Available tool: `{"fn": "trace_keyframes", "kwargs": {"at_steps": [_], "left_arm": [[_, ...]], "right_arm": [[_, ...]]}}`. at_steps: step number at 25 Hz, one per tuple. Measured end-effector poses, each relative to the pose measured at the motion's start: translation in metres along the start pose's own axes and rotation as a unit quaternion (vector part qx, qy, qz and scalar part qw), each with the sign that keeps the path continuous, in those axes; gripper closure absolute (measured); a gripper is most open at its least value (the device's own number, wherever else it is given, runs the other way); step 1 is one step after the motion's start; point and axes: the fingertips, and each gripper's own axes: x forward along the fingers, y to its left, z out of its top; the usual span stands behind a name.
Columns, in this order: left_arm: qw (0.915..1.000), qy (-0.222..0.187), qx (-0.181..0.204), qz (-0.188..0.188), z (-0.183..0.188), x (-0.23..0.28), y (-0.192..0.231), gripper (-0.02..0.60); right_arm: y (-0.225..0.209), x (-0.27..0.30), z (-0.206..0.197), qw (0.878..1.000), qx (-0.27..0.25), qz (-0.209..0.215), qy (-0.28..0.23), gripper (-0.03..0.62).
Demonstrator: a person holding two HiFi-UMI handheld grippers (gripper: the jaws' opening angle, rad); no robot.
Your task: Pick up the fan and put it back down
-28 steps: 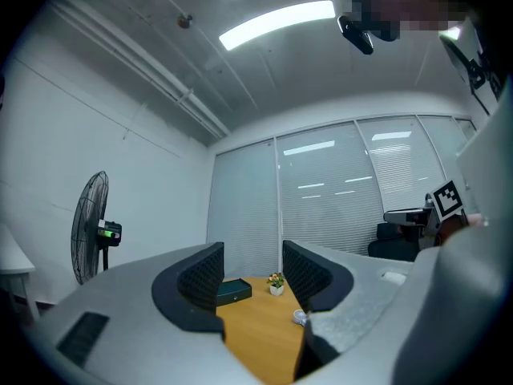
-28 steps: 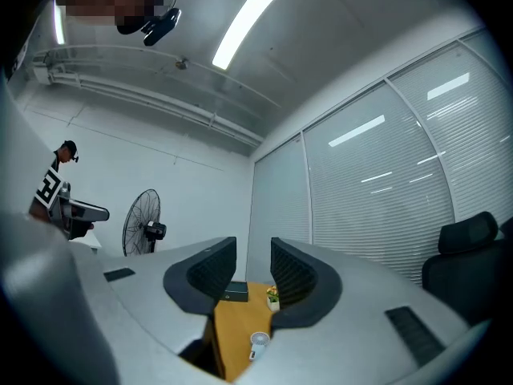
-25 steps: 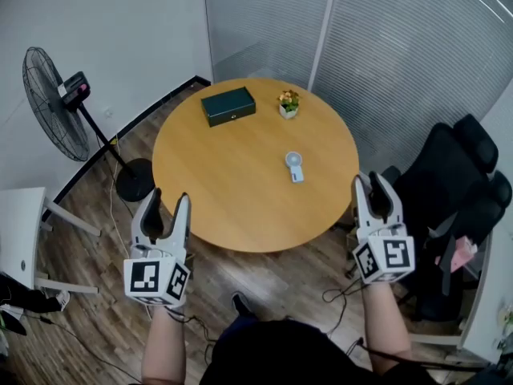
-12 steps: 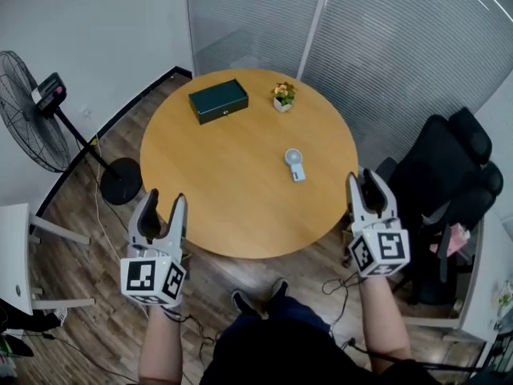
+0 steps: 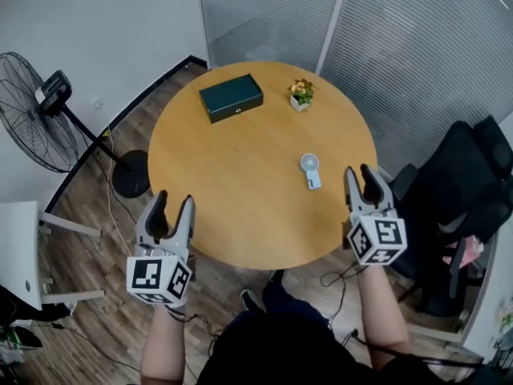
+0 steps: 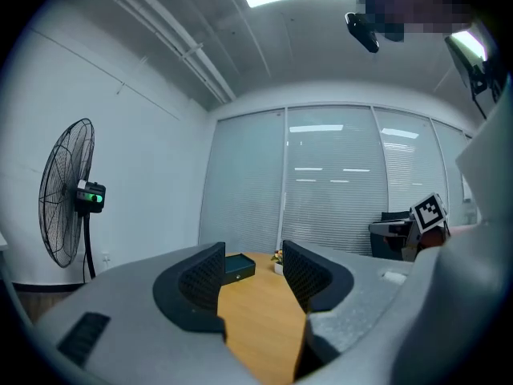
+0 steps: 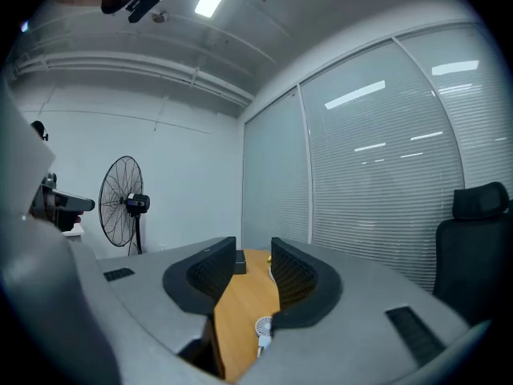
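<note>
Round wooden table [image 5: 232,183], dark green box [image 5: 231,97] and small potted flowers [image 5: 300,93] on it, black office chair [image 5: 469,167] beside

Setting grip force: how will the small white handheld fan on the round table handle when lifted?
The small white handheld fan looks plastic: probably stiff and light. Lying flat, it seems unlikely to roll. Gripped by its short handle, the round head may swing.

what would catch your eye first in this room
A round wooden table fills the middle, a small white fan lying near its right edge, a dark green box at the far side. The left claw and right claw hover open and empty at its near rim. A black pedestal fan stands by the left wall.
</note>
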Motion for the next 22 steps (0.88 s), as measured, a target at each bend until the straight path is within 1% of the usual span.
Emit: {"fn": "trace_keyframes", "kwargs": {"at_steps": [3,7,11,16,22], "left_arm": [[0.9998,0.016,-0.004,0.011,-0.006,0.027,-0.001,0.362],[0.9989,0.041,-0.004,0.023,-0.019,0.062,-0.007,0.362],[0.9981,0.055,-0.002,0.03,-0.028,0.09,-0.013,0.362],[0.9962,0.079,-0.004,0.036,-0.042,0.113,-0.019,0.362],[0.993,0.113,-0.01,0.033,-0.074,0.134,-0.005,0.362]], "right_arm": [[-0.017,0.035,-0.017,1.0,0.018,0.006,0.019,0.45],[-0.047,0.071,-0.054,0.997,0.054,0.004,0.052,0.45],[-0.069,0.101,-0.088,0.994,0.07,0.001,0.086,0.451],[-0.077,0.128,-0.133,0.988,0.07,0.011,0.135,0.448],[-0.069,0.154,-0.197,0.976,0.074,0.01,0.204,0.434]]}}
